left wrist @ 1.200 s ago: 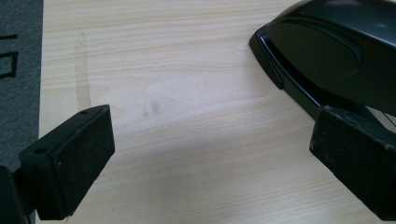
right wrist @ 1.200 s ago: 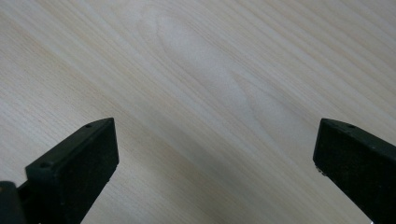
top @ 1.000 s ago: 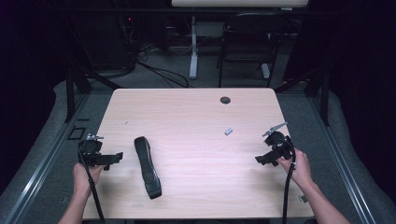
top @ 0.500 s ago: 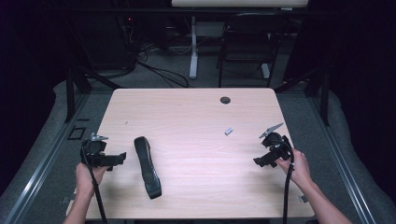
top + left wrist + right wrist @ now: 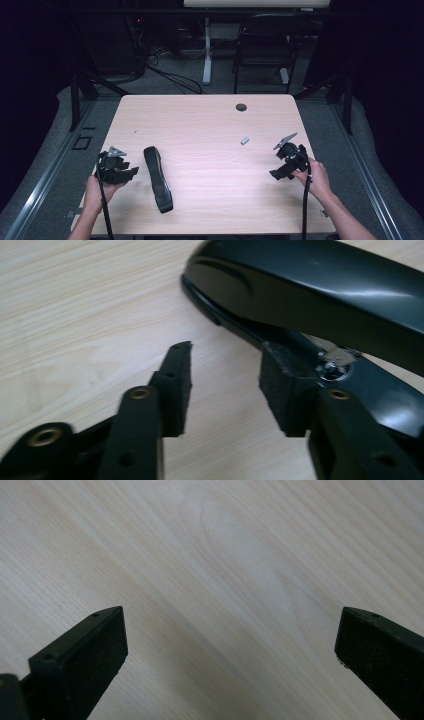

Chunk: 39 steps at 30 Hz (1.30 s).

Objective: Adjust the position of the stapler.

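A long black stapler [image 5: 158,178] lies on the left half of the pale wooden table [image 5: 210,125], its length running away from me. My left gripper [image 5: 131,171] is held just left of it, jaws pointing at it. In the left gripper view the left gripper [image 5: 225,372] is open with bare table between the pads, and the stapler [image 5: 325,295] lies just past its right pad. My right gripper [image 5: 277,173] hovers near the table's right edge. In the right gripper view the right gripper [image 5: 230,635] is wide open over bare wood.
A small grey piece [image 5: 244,141] lies on the table ahead and left of the right gripper. A round cable hole [image 5: 241,107] sits near the far edge. Beyond the table are chair legs, a desk post and floor cables.
My left gripper has moved right, closer to the stapler. The right gripper has shifted slightly left and turned a little. The stapler and the grey piece stayed put.
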Tool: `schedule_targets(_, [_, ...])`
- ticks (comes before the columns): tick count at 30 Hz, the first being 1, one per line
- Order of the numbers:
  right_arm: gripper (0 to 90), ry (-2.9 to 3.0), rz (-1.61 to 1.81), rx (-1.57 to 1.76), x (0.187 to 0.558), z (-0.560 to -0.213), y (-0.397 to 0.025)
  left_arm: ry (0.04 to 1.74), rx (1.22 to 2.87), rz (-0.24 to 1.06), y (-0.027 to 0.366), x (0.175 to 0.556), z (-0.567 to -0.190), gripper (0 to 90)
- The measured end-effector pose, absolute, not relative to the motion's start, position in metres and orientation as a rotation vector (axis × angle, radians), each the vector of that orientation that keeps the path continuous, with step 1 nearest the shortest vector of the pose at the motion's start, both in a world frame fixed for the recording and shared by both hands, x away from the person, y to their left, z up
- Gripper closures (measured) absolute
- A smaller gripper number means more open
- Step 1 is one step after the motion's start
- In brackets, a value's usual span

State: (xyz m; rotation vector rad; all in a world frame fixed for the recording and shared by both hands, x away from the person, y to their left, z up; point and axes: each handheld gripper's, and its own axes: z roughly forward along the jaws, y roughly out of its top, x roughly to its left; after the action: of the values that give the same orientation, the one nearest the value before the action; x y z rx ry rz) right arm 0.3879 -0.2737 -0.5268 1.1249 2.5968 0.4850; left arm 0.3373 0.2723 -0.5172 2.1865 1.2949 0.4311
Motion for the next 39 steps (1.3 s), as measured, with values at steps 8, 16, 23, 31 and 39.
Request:
schedule_targets(8, [0.3,2.599,0.476,1.113,0.388,-0.526,-0.270,1.212,2.215,0.346,0.264,0.337,-0.522,86.2])
schedule_targets(16, [0.4,2.612,0.442,1.087,0.390,-0.527,-0.265,1.179,2.203,0.302,0.261,0.335,-0.521,90.0])
schedule_targets(23, [0.4,2.615,0.451,1.091,0.390,-0.528,-0.266,1.139,2.248,0.291,0.250,0.337,-0.521,90.0])
schedule_targets(31, [0.4,2.622,0.440,1.081,0.389,-0.528,-0.266,1.155,2.221,0.264,0.252,0.336,-0.521,90.0])
schedule_targets(39, [0.4,2.634,0.427,1.079,0.390,-0.530,-0.264,1.146,2.217,0.236,0.249,0.334,-0.520,90.0])
